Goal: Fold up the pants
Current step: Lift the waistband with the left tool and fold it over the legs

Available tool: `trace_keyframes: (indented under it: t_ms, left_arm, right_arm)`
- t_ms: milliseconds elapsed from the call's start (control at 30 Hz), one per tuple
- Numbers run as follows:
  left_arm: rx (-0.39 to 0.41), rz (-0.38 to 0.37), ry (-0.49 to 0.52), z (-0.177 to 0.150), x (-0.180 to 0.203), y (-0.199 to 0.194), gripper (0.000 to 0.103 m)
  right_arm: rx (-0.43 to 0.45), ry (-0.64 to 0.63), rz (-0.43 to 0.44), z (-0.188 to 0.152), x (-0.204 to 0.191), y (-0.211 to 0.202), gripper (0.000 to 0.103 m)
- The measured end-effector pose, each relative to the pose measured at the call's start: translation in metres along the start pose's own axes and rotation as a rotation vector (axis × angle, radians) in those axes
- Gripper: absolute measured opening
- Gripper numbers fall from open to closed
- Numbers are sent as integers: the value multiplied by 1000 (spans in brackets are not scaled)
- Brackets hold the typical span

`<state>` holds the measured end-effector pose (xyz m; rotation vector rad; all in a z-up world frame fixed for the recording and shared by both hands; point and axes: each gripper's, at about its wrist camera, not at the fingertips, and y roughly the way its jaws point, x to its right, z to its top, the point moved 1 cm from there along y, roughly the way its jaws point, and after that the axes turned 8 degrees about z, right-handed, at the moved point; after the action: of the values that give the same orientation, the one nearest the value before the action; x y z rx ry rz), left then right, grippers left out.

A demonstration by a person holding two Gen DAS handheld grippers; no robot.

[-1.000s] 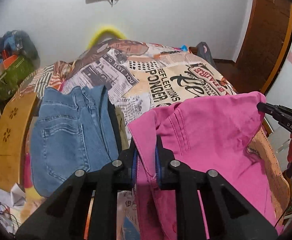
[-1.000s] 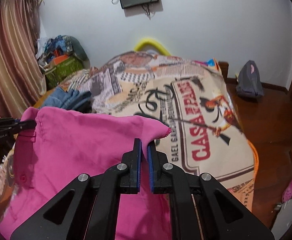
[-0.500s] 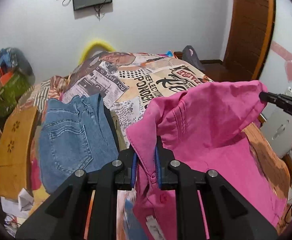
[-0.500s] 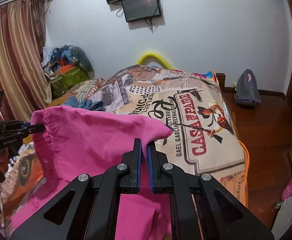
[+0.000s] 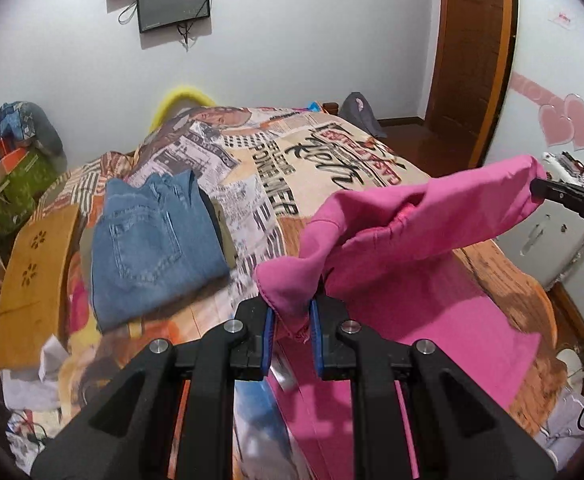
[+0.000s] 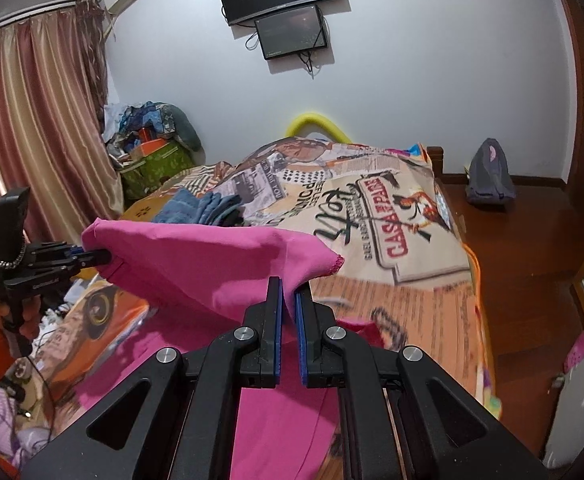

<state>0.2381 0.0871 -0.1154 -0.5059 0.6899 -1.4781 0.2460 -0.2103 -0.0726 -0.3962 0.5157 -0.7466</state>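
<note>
Your left gripper and your right gripper each pinch a corner of the soft pink pants, jaws nearly closed on the cloth. You hold them up over the printed bedspread, sagging between. The lower part lies flat and runs out of sight. Folded blue jeans sit nearby.

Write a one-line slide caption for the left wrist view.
Both grippers, left and right, hold pink pants stretched above the bed, beside folded jeans.
</note>
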Motion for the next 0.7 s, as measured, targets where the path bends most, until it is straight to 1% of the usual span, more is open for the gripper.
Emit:
trace_keyframes:
  t_ms: [100,267,533,633,700]
  left_arm:
    - [-20,-10,4,-18,5,-11,15]
    - [-54,-41,-30,-45,6,-22,16]
    - [-113,-58,-49,-95,17,-32,16]
    - [-140,-64,-57,-111,19,-29,16]
    - [-157,-71,-64,-121,20,-28,16]
  right_arm:
    - [-5,3,-2,-15,-10,-13,5]
    - [-22,32,1,-42,-21,-27,5]
    - [-78,68,0,-83,-29,-30,6]
    - [-109,93,5,-100,-28,-29,6]
    - [-137,94,-8,-112,-28,-25,6]
